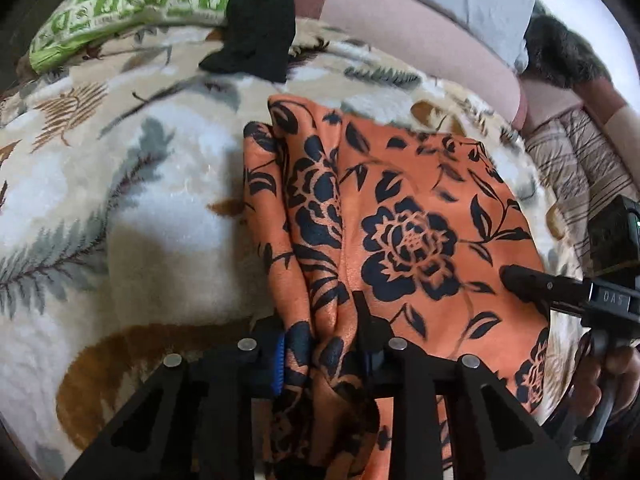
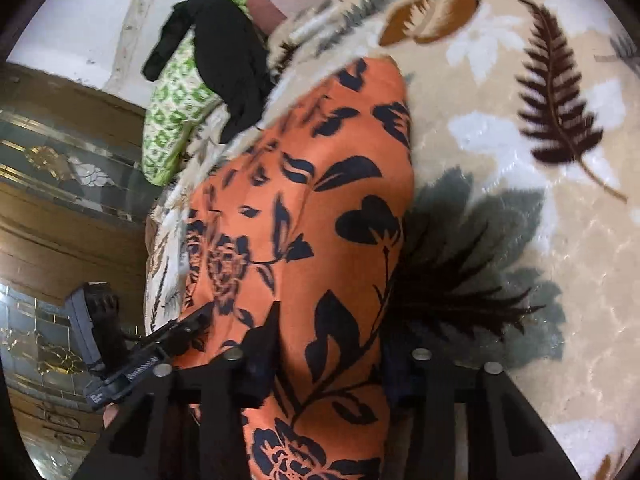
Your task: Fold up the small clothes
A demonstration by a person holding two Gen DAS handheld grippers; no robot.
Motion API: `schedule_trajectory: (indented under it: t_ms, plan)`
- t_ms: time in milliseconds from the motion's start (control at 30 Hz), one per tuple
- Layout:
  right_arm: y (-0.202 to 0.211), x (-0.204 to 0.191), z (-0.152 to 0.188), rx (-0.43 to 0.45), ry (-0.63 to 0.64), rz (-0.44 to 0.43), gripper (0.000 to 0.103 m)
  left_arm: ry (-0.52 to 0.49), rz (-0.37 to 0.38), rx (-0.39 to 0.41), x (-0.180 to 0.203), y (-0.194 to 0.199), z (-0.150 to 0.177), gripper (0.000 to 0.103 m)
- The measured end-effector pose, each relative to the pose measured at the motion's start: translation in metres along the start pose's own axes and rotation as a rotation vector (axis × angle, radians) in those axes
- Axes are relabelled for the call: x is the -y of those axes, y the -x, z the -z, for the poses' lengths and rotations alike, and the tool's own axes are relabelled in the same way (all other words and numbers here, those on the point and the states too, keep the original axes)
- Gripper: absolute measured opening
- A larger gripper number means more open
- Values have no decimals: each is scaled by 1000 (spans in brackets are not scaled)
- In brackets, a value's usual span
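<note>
My left gripper (image 1: 320,344) is pinched tight on a bunched edge of the orange floral garment (image 1: 400,208); the cloth gathers into pleats right between the fingers. My right gripper (image 2: 324,360) has the same garment running between its fingers, and the gap looks fairly wide there, so I can't tell whether it truly bites the cloth or only straddles it. Seen from the left side, its black finger lies on the fabric's near right edge.

Just past the fingers, the orange garment lies spread over the fleece blanket (image 1: 140,208), flat on the right half, rumpled and doubled into ridges along the left. I'd judge this as mid-fold: one side looks gathered inward, but no neat rectangle yet, and the edges aren't squared.

Farther out, a black garment (image 1: 256,24) lies in a crumpled heap, partly draped on the green patterned pillow (image 1: 120,4). That one looks untouched, so by my reckoning at least one piece is left after this. Beyond it, a pink cushion (image 1: 400,28).
</note>
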State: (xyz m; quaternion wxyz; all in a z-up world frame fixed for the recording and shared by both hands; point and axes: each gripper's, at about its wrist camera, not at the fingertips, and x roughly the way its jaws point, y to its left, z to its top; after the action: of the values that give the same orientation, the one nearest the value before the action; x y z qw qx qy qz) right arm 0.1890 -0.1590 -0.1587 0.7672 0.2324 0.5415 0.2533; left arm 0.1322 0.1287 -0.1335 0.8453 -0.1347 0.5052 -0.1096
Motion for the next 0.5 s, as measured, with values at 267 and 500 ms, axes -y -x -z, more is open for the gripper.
schedule_trajectory:
  t_ms: [267,500]
  plan:
    - [78,-35,-11,145,133,23,40,-76,80,181,62,48,-18,28]
    - [152,-11,-42,263,140,52,40,-171,120,230,125,35,-57,28]
